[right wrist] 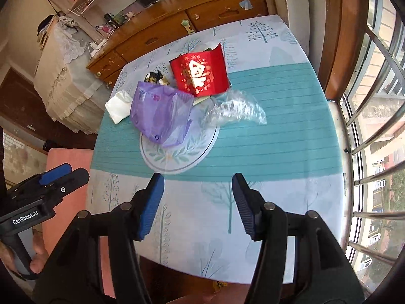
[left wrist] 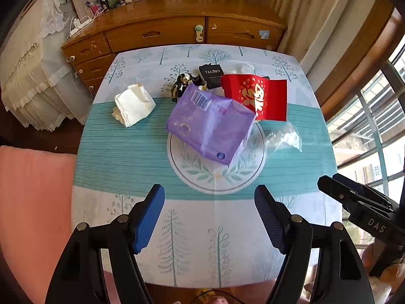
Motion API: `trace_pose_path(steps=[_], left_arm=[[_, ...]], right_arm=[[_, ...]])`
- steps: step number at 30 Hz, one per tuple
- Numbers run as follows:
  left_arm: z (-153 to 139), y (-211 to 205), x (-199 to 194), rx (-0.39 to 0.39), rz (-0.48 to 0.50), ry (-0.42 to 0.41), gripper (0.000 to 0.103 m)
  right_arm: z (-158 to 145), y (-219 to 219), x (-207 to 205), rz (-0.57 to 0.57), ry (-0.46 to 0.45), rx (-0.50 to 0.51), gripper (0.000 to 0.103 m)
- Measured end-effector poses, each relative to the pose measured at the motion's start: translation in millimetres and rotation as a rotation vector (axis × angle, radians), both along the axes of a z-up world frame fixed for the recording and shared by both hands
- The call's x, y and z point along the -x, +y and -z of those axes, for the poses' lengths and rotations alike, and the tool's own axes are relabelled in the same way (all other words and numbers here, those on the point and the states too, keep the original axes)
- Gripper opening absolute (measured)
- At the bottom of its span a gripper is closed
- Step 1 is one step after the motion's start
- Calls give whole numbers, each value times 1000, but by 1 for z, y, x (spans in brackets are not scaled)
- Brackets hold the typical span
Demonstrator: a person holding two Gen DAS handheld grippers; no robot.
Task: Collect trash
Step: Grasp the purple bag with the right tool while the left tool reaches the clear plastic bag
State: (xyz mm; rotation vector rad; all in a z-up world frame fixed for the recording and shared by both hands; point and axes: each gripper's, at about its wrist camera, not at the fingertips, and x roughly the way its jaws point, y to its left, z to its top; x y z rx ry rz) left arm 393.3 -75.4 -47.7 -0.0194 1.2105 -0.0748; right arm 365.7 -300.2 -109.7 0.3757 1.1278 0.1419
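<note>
A purple plastic bag [left wrist: 211,126] [right wrist: 162,111] lies in the middle of the table, over a round printed emblem. Behind it are a red paper bag with gold print [left wrist: 255,96] [right wrist: 200,72], a small black box [left wrist: 211,76], a black-and-gold wrapper [left wrist: 182,84] [right wrist: 154,77], a crumpled white tissue [left wrist: 134,105] [right wrist: 117,106] to the left and a clear plastic wrapper [left wrist: 283,136] [right wrist: 235,109] to the right. My left gripper [left wrist: 210,215] and right gripper [right wrist: 197,202] are both open and empty, above the table's near edge, short of the trash.
The table [left wrist: 121,152] has a teal and white tree-print cloth. A wooden dresser [left wrist: 157,33] stands behind it, a lace-covered piece at far left, a pink seat [left wrist: 33,197] at near left and a barred window [right wrist: 374,126] at right.
</note>
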Motion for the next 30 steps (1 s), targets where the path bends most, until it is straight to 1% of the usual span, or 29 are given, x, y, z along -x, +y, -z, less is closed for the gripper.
trace_pose_path(steps=[5,8,10,14,20,25,30], left_arm=[[15,-12,-72,15,-70,38,75],[20,-12,-99,16,-108,46,75],[25,-10,-113,14,-130,51,75],[36,7,-118,-3,-175,57,75],[50,47,-111,-12,-279,84,75],[60,72,-102,-24,-332,103,75],[69,85,-98,-26,-363,122,75]], right_arm=[[10,-26,-69,-24,11,-29,53],[7,-25,-102,-79,-13,-41,53],[5,-16,-119,-131,-26,-44,53],[9,12,-154,-245,-28,-31,53],[33,67,-190,-409,-1,6,54],[58,104,-209,-510,15,72,57],[85,129,-219,-601,56,127,58]])
